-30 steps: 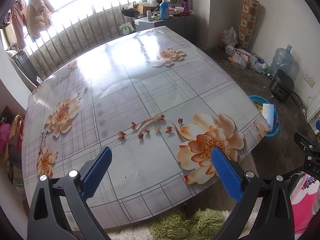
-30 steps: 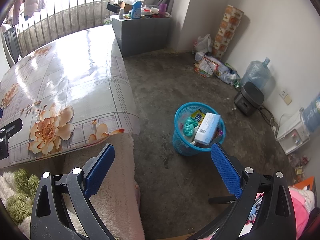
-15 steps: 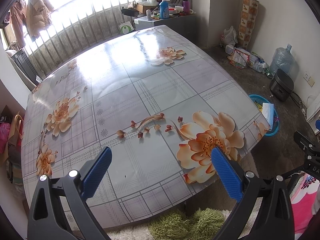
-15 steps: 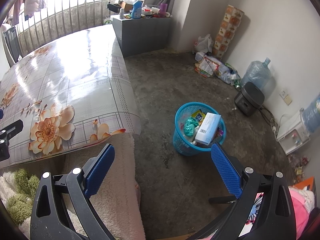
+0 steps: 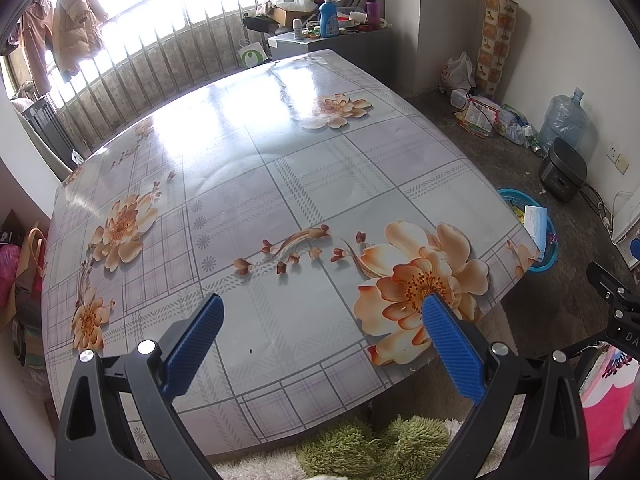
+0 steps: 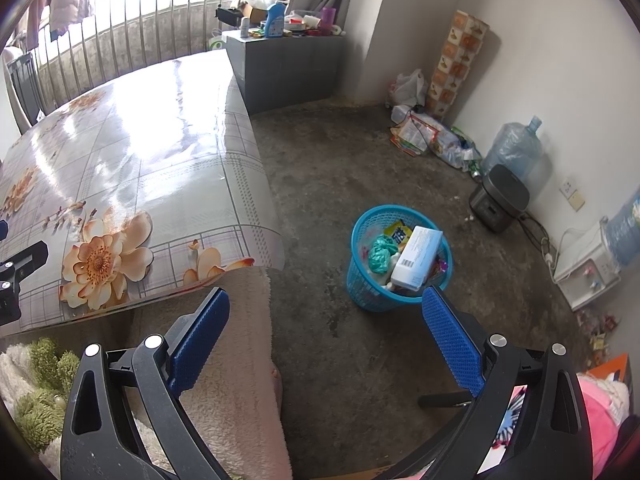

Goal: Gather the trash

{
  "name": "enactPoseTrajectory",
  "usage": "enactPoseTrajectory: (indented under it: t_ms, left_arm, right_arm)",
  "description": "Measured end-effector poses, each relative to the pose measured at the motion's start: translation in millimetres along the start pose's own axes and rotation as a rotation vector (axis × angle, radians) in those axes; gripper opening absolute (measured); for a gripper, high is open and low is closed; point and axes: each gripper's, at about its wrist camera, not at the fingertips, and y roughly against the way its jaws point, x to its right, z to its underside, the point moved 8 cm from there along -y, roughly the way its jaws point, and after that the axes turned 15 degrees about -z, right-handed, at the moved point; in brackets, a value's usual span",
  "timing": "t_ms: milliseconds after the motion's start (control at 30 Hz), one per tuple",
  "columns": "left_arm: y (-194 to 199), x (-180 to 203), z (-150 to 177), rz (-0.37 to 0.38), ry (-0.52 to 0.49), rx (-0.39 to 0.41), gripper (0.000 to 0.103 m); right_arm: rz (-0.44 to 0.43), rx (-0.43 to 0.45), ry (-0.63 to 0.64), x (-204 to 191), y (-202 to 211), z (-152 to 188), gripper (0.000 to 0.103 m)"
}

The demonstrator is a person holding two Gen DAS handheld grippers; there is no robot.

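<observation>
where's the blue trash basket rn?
The blue trash basket stands on the concrete floor, right of centre in the right wrist view, just off the table corner. The left wrist view shows it at far right, partly behind the table edge.

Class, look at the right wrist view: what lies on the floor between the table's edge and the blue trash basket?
Only bare concrete floor separates the table from the blue trash basket; the right wrist view shows this.
</observation>
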Motion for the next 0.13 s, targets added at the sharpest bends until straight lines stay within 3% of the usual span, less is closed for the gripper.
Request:
enactPoseTrajectory:
  t_ms: [133]
  left_arm:
    - [-1.1,1.3,6.2,0.003,0.003,-0.005,0.097]
  right_arm:
    - [-0.001,0.0,0.0,-0.1,0.1,-0.3,0.093]
